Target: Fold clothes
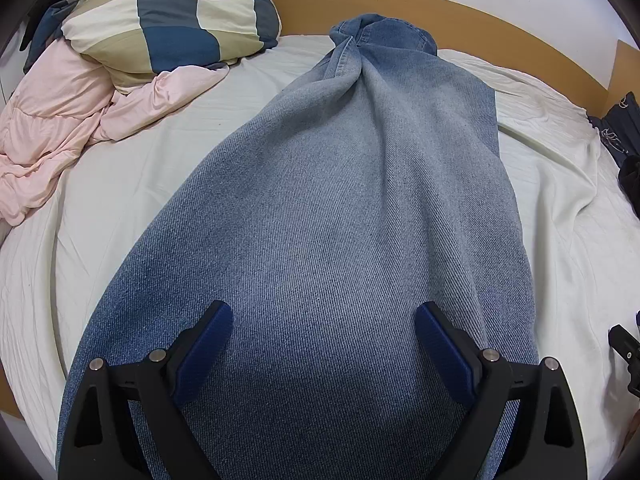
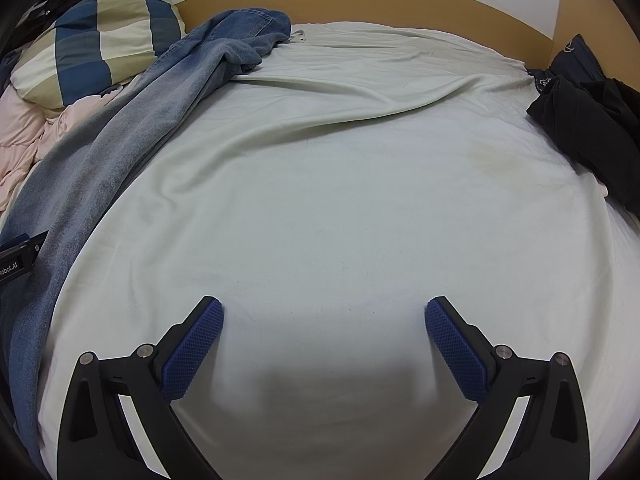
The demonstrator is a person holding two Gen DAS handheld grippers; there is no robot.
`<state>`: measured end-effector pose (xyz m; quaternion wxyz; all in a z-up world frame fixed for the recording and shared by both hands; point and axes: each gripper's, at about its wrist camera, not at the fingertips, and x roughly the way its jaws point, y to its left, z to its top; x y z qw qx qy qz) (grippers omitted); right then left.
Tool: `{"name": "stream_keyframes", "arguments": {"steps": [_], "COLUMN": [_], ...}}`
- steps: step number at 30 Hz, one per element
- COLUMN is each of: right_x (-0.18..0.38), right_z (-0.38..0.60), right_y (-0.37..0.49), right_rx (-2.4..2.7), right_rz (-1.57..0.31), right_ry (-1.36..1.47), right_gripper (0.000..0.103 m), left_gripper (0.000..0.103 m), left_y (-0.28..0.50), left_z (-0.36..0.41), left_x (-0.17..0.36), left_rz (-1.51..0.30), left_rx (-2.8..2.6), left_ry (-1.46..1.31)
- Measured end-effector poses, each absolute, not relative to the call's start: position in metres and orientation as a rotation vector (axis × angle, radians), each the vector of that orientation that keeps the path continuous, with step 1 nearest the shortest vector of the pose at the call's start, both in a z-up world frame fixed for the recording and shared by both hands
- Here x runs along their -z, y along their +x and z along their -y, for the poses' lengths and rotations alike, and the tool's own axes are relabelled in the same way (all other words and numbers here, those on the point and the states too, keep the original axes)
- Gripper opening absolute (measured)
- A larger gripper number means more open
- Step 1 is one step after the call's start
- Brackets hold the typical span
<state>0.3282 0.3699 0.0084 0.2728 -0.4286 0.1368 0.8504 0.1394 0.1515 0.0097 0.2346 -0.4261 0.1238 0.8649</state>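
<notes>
A pair of faded blue jeans lies stretched along the white bed sheet, waistband at the far end by the headboard. My left gripper hovers open over the near leg end, nothing between its blue pads. In the right wrist view the same jeans run up the left side, bunched at the top. My right gripper is open above bare white sheet, to the right of the jeans. The left gripper's body shows at the left edge there.
A checked blue, beige and cream pillow and a pink quilt are piled at the far left. Dark clothes lie at the bed's right edge. A wooden headboard curves along the far side.
</notes>
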Motion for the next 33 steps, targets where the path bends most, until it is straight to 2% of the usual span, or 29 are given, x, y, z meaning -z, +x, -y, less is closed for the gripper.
{"name": "stream_keyframes", "arguments": {"steps": [33], "right_x": [-0.0092], "right_z": [-0.3684], "right_y": [0.3280], "right_rx": [-2.285], "right_rz": [-0.367], "right_ry": [-1.154], "right_gripper": [0.103], "left_gripper": [0.094], "left_y": [0.1387], "left_z": [-0.1544], "left_x": [-0.0092], "left_rz": [-0.340], "left_rx": [-2.373], "left_ry": [-1.169]}}
